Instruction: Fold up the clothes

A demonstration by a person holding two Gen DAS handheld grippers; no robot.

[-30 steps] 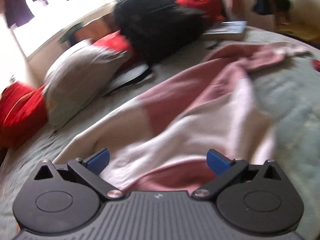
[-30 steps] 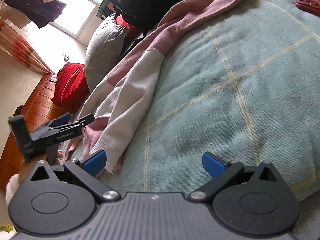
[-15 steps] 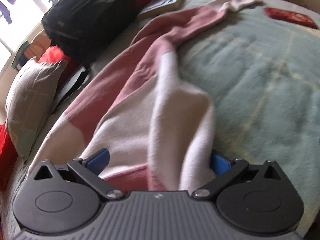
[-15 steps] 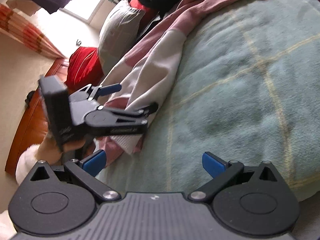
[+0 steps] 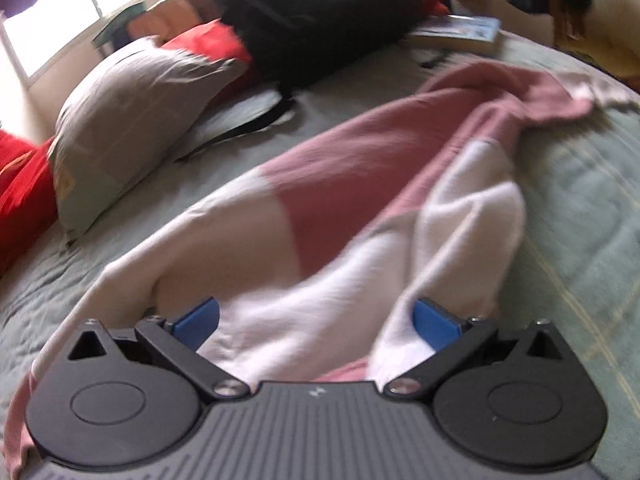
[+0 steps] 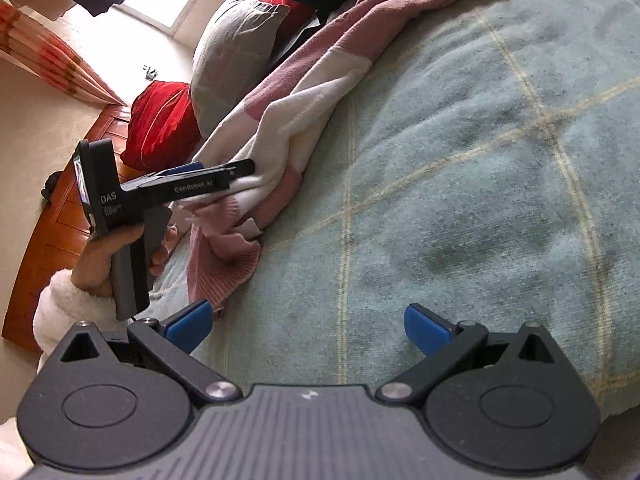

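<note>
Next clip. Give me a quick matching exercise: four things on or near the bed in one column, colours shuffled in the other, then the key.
Things:
1. sweater
2. backpack
3. pillow
4. blanket

Colours:
A. black
B. pale green with light check lines
C. pink and white
D. grey

Pairs: 1-C, 2-A, 3-D, 4-B

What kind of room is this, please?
Most likely a bedroom in a home. A bed covered by a green blanket fills both views, a grey pillow lies near the window, and a pink and white sweater is spread on the bed.
</note>
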